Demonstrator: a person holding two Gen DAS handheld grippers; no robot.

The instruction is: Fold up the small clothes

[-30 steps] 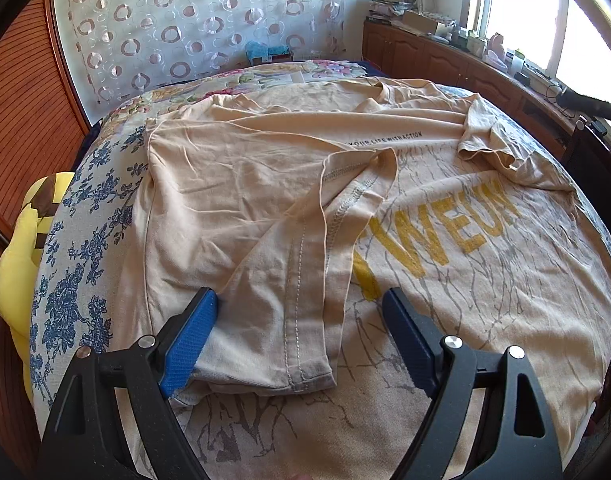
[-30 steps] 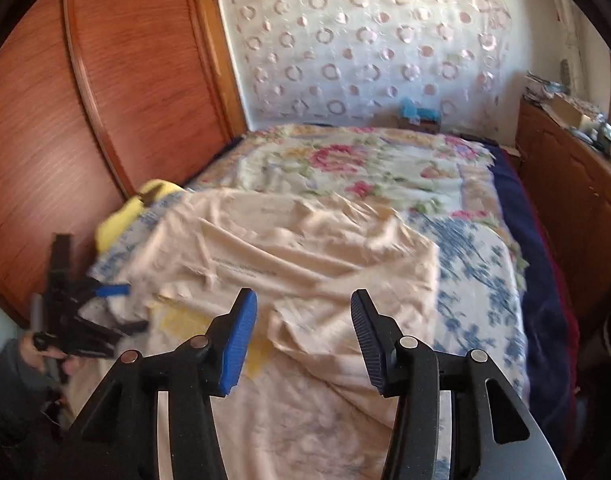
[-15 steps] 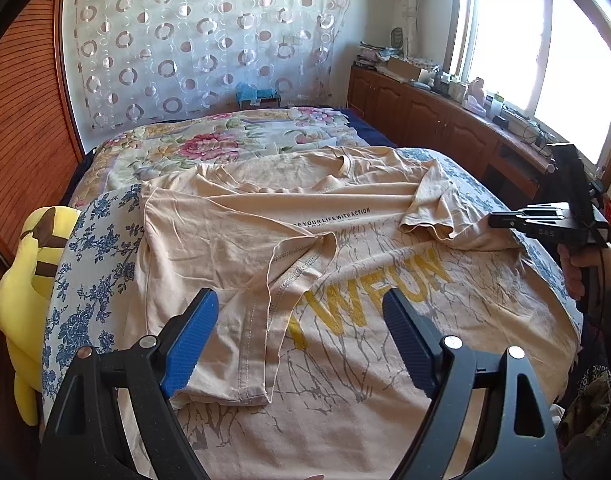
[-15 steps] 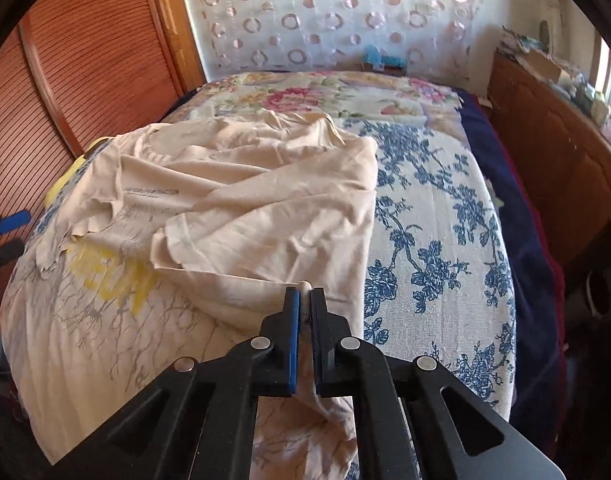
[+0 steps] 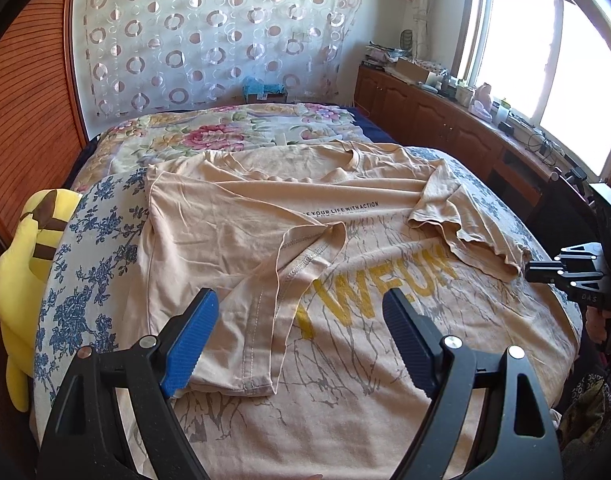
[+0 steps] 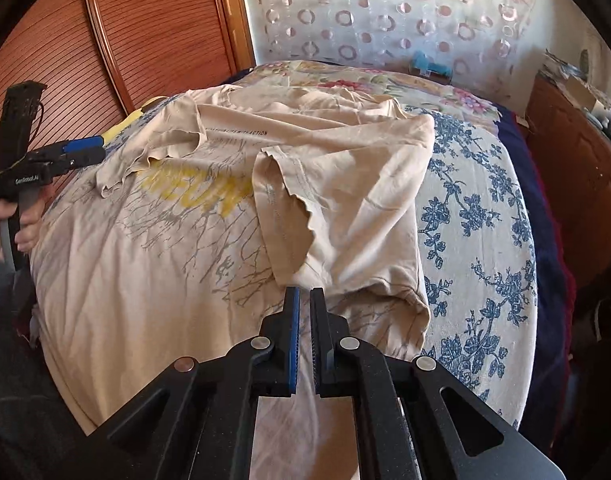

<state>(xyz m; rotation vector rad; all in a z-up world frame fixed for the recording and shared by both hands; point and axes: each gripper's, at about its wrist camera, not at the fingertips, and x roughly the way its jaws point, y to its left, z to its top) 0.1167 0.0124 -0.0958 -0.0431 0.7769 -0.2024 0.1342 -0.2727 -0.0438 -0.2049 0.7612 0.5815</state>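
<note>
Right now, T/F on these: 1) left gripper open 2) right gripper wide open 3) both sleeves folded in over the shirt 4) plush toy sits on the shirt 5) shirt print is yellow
1. The left gripper is open. True.
2. The right gripper is wide open. False: its jaws are nearly together, and whether they pinch cloth is not visible.
3. Both sleeves lie folded over the t-shirt. True.
4. The yellow plush toy sits on the shirt. False: it lies off the bed's left edge.
5. The big lettering is yellow. True.
</note>
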